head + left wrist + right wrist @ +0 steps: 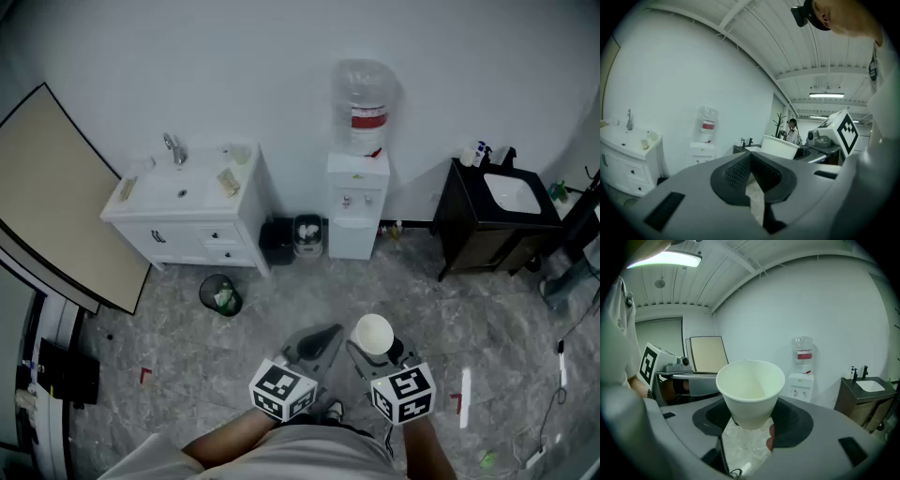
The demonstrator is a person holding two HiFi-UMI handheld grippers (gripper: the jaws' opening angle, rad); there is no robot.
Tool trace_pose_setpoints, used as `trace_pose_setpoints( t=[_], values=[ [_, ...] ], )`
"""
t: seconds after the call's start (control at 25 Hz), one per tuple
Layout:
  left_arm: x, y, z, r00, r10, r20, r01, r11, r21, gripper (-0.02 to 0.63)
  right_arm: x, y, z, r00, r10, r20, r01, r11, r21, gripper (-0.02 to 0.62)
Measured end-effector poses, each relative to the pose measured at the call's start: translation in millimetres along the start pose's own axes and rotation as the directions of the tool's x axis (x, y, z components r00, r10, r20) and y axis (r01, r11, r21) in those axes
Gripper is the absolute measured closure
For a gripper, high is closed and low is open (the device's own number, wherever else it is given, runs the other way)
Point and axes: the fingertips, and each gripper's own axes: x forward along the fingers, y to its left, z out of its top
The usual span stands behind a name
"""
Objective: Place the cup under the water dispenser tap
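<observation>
The right gripper (751, 423) is holding a white paper cup (750, 391) upright, its dark, ribbed fingers (794, 420) pinching the tapered wall near the base. The cup is smooth and plain, with a round mouth and a rolled rim, and is showing nothing inside. It is hanging over the marbled grey floor (187, 356), well apart from the dispenser (357, 208), a boxy white cabinet that is standing against the wall and carrying a clear plastic bottle (367, 98) with a red label. The left gripper (751, 169) is sitting just beside the right one, its textured fingers pressed together on nothing. Both gripper bodies are showing smooth grey plastic.
</observation>
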Motion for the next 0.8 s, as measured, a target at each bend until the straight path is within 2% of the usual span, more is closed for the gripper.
trace_pose_setpoints(
  t=[0.4,0.8],
  values=[
    [10,-9,-5,1.000,0.012,-0.010,-0.012,1.000,-0.013,0.603,-9,-14,-3,1.000,0.014,0.014,-0.014,1.000,0.016,0.327],
    [38,-9,-12,0.999,0.038,-0.009,-0.038,0.999,-0.009,0.603,-14,-54,-8,0.997,-0.016,0.072,0.014,0.999,0.037,0.327]
  ],
)
